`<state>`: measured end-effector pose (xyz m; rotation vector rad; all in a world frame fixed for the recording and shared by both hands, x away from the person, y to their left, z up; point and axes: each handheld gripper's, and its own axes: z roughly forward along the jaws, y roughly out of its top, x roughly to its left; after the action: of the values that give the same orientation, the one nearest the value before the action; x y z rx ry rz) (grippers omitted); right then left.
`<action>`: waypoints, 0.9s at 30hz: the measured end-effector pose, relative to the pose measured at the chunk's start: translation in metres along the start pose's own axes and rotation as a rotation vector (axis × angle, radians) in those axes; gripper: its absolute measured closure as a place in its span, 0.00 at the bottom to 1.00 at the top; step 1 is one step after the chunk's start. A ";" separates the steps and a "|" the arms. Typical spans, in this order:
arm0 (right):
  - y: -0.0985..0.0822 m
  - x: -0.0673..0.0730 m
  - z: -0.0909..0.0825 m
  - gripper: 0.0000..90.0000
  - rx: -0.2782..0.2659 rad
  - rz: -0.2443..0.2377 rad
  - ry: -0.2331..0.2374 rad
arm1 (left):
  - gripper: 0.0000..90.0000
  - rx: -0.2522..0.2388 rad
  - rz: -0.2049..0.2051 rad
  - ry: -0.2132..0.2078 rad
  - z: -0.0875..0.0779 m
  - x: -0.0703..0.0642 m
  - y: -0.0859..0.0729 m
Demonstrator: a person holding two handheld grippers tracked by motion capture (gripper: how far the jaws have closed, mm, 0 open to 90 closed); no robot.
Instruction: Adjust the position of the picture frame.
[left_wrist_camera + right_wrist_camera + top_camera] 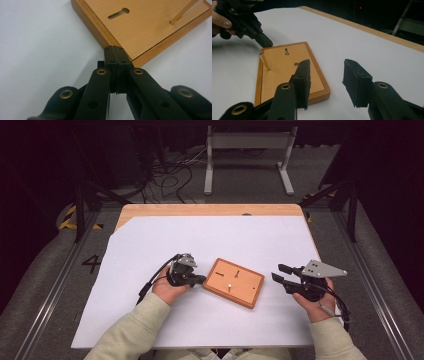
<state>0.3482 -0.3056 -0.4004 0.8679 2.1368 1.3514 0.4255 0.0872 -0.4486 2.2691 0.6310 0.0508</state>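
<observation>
Left gripper (pixel 200 280): jaws pressed together with nothing between them, tips at the left corner edge of the wooden board (pixel 234 282). Right gripper (pixel 278 274): jaws apart, empty, just beside the board's right end. Board: flat on the white table sheet (pixel 150 320), between both grippers; bears a keyhole slot (pixel 119 13) and an upright brass pin (pixel 265 62).

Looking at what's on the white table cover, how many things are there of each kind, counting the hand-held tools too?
Wooden board: 1
Metal peg standing in the board: 1
Keyhole-shaped slots cut in the board: 2
Hand-held tools: 2, the left tool shut with its tip at the board's corner, the right tool open and holding nothing
Total: 6
</observation>
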 end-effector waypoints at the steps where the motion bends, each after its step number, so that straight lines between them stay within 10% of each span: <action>1: 0.000 -0.001 0.000 0.71 0.011 0.005 -0.003 | 1.00 -0.006 -0.002 0.008 -0.001 0.000 0.000; 11: -0.008 0.000 0.028 0.99 0.283 0.035 -0.018 | 0.86 -0.141 -0.014 0.091 -0.039 0.002 -0.009; 17: -0.012 0.005 0.053 1.00 0.468 0.017 -0.039 | 0.82 -0.166 -0.013 0.116 -0.054 0.001 -0.022; 27: -0.005 0.006 0.074 1.00 0.553 -0.029 -0.079 | 0.79 -0.164 -0.039 0.136 -0.059 0.003 -0.033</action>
<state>0.3923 -0.2567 -0.4355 1.0628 2.4860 0.6938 0.4007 0.1477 -0.4303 2.1065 0.7151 0.2312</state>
